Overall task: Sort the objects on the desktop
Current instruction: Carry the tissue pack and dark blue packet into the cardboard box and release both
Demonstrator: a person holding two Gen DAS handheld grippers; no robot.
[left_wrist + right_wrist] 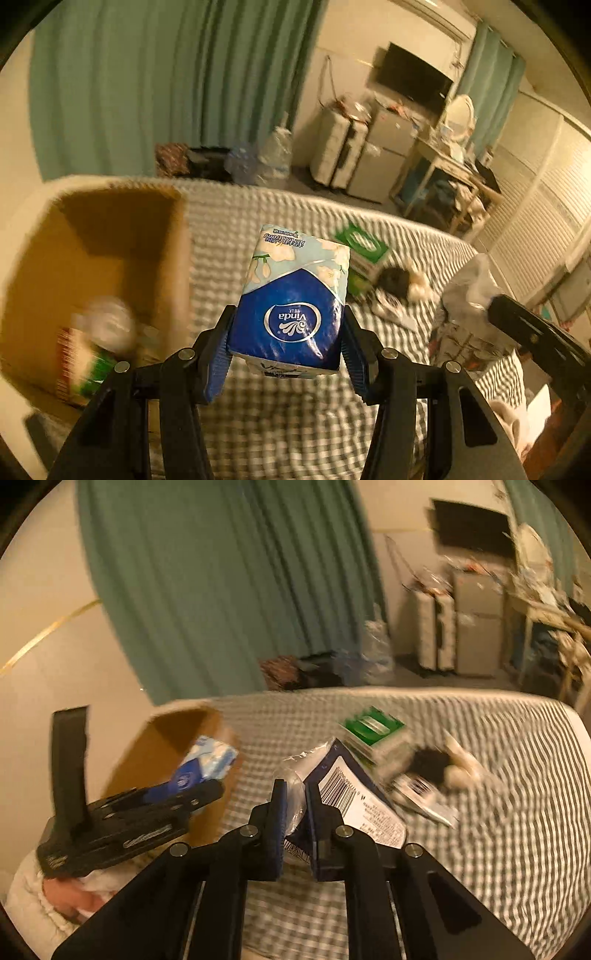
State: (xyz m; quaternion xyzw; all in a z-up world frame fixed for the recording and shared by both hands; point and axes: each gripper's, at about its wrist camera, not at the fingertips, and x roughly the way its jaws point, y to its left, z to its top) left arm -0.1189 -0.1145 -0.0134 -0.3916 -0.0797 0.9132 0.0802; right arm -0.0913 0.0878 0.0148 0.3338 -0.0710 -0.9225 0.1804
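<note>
My left gripper [286, 334] is shut on a blue Vinda tissue pack [295, 295] and holds it above the checked bedcover, to the right of an open cardboard box [99, 258]. The pack also shows in the right wrist view [207, 766] at the box's rim [162, 720]. My right gripper [295, 805] is shut on the crinkled end of a dark blue plastic packet with a barcode label [354, 797]. In the left wrist view the right gripper's body [535, 339] holds that packet [469, 288] at the right.
The box holds a few items [96, 343]. A green packet [364, 242] and a black and white bundle [399, 284] lie on the bedcover [258, 229] behind. Bottles, a fridge, a desk and a green curtain stand beyond the bed.
</note>
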